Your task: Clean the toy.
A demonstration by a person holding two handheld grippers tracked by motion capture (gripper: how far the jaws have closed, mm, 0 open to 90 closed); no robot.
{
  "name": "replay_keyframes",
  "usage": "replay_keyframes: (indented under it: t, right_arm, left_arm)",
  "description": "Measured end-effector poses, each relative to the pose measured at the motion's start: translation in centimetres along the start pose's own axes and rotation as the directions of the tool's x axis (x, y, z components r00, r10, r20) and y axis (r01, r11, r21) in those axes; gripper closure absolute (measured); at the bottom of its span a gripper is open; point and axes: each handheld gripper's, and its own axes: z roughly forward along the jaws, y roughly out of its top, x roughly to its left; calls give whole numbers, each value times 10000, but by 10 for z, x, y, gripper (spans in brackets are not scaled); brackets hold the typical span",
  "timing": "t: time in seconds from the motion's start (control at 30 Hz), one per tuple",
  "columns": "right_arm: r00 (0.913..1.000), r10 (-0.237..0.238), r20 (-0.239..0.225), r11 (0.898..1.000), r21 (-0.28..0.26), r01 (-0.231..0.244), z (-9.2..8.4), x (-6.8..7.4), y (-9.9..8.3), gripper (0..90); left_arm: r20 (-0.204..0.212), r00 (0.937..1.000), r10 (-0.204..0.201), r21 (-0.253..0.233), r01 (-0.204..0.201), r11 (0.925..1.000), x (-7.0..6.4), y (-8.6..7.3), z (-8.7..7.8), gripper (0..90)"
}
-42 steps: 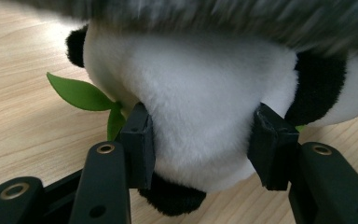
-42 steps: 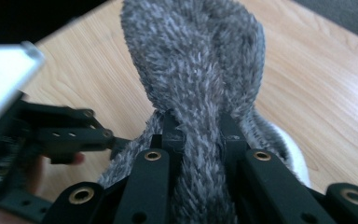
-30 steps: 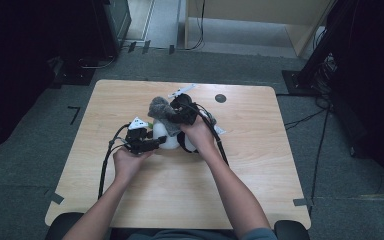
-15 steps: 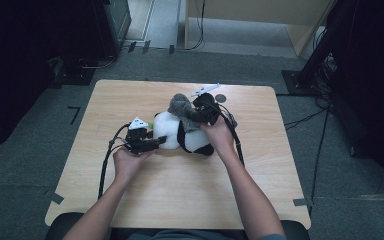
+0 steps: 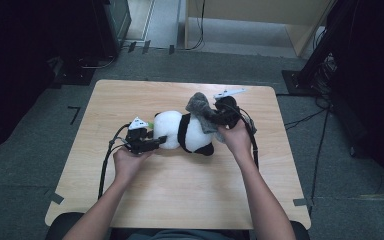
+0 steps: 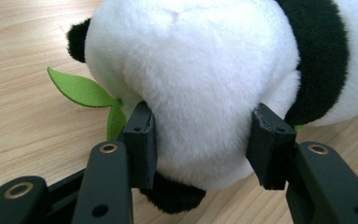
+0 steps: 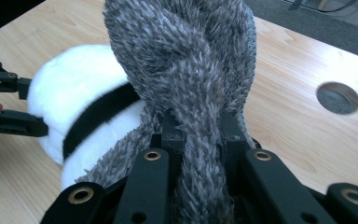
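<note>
- Dark room, grey carpet, and a pale wooden worktop (image 5: 180, 200) in the middle of it, with a round cable hole (image 7: 338, 97) near its far edge.
- On the worktop lies the plush panda (image 5: 180, 131) — on its side, roughly centre, white body with a black band across it.
- A grey fuzzy cloth (image 5: 200, 111) sits bunched against the panda's right end, part of it draped over the white fur.
- Right gripper (image 5: 225, 114): jaws pressed tight on a twisted fold of that cloth, which rises between them in the right gripper view (image 7: 200, 93).
- Left gripper (image 5: 152, 142): jaws pinching the panda's white rounded end from both sides — pads sunk into the fur, seen close in the left gripper view (image 6: 200, 135).
- Smallest of all, a green felt leaf (image 6: 81, 91) pokes out beside the panda, flat on the wood by the left jaw.
</note>
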Motion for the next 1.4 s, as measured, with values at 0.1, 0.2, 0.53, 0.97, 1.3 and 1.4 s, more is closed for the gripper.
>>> replay_keyframes:
  t: [0.1, 0.2, 0.53, 0.97, 1.3, 1.4]
  right_arm:
    - [9997, 220, 47, 9997, -107, -219, -5, -7, -9, 786]
    - [9990, 405, 175, 9991, -153, -402, -9, -13, -18, 787]
    - [9910, 1315, 232, 9913, 68, -1317, -4, -27, -51, 792]
    - [9819, 1878, 235, 9798, 650, -1889, 7, -38, -65, 791]
    - [9836, 1787, 235, 9839, 49, -1789, -18, -43, -51, 793]
    - [9862, 1641, 203, 9861, -299, -1635, -28, -39, -40, 793]
  left_arm:
    - [-38, 10000, 73, 33, -73, 10000, -1, 0, 0, 503]
    - [-40, 10000, 82, 35, -82, 10000, -1, 0, 0, 503]
    - [-10, 10000, 19, 19, -19, 10000, 0, 0, 0, 502]
    - [79, 10000, 24, -44, -24, 10000, 2, -2, 0, 501]
    - [59, 10000, 11, -46, -11, 10000, 2, -2, 0, 501]
    - [52, 10000, 7, -63, -7, 10000, 1, -2, 0, 501]
